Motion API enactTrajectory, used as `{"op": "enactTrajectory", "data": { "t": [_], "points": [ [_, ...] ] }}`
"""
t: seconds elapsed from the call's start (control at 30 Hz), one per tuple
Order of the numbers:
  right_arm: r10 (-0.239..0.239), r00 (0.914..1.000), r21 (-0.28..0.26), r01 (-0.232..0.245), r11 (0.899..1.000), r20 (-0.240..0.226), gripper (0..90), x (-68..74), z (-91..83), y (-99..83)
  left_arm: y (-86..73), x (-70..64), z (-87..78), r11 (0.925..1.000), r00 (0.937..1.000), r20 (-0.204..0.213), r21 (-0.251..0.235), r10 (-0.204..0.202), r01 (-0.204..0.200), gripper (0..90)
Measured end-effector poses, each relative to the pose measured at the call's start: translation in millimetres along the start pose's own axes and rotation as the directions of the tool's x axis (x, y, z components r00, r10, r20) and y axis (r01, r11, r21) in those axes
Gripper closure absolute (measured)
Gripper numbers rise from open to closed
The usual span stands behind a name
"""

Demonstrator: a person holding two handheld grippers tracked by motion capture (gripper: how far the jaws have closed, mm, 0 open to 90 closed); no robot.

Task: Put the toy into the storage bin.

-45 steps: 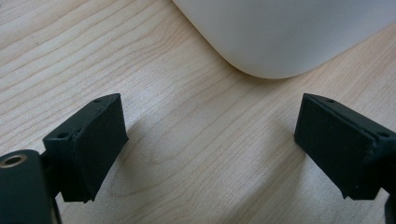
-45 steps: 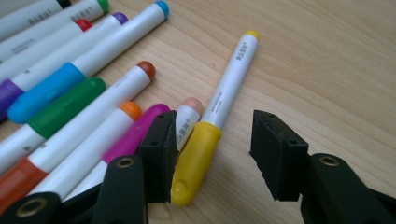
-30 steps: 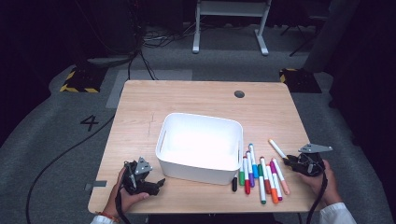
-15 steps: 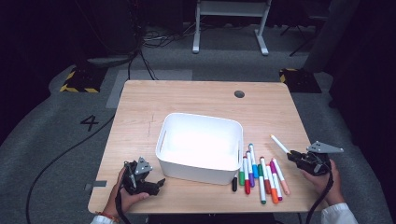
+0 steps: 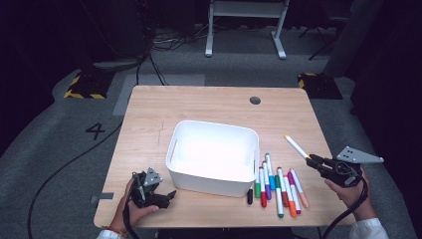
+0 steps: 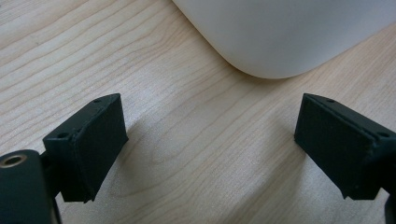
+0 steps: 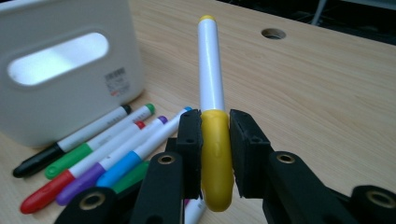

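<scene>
**Yellow marker leaves the row**

High view: I am lifting the yellow marker [image 5: 297, 147] off the wooden table [image 5: 209, 107] in my right gripper [image 5: 314, 160], higher than a second ago, likely bound for the white plastic bin [image 5: 215, 157]. The other markers [image 5: 276, 184] are lying beside it.

Left gripper view: my left gripper [image 6: 210, 140] is resting spread wide, empty, near the bin's rounded matte corner.

Right gripper view: black pads are clamping the glossy yellow cap, the smooth white barrel pointing away.

Dark studio lab, floor cables [image 5: 149, 59]
</scene>
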State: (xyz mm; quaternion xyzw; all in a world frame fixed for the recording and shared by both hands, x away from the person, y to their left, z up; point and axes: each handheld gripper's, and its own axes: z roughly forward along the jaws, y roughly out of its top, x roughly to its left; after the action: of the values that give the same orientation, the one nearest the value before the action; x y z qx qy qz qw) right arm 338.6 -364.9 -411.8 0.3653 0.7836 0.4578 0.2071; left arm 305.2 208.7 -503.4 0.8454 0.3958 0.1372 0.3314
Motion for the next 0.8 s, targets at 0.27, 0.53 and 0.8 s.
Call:
{"op": "enactTrajectory", "data": {
  "t": [0.27, 0.53, 0.8],
  "points": [
    [-0.066, 0.9958, -0.049, 0.063, 0.997, -0.063, 75.5, 25.7, 2.0, 30.2, 0.0, 0.0, 0.0, 1.0000, 1.0000, 0.001, 0.000, 0.000, 0.000, 9.2],
    [-0.154, 0.9766, -0.061, 0.146, 0.987, -0.150, 75.5, 57.5, 14.5, 63.4, 0.0, 0.0, 0.0, 1.0000, 1.0000, 0.000, 0.000, 0.000, 0.000, 9.2],
    [-0.224, 0.9486, -0.046, 0.219, 0.975, -0.224, 75.4, 89.7, 34.1, 90.0, 0.0, 0.0, 0.0, 1.0000, 1.0000, 0.001, 0.000, 0.000, 0.000, 9.2]
  ]
}}
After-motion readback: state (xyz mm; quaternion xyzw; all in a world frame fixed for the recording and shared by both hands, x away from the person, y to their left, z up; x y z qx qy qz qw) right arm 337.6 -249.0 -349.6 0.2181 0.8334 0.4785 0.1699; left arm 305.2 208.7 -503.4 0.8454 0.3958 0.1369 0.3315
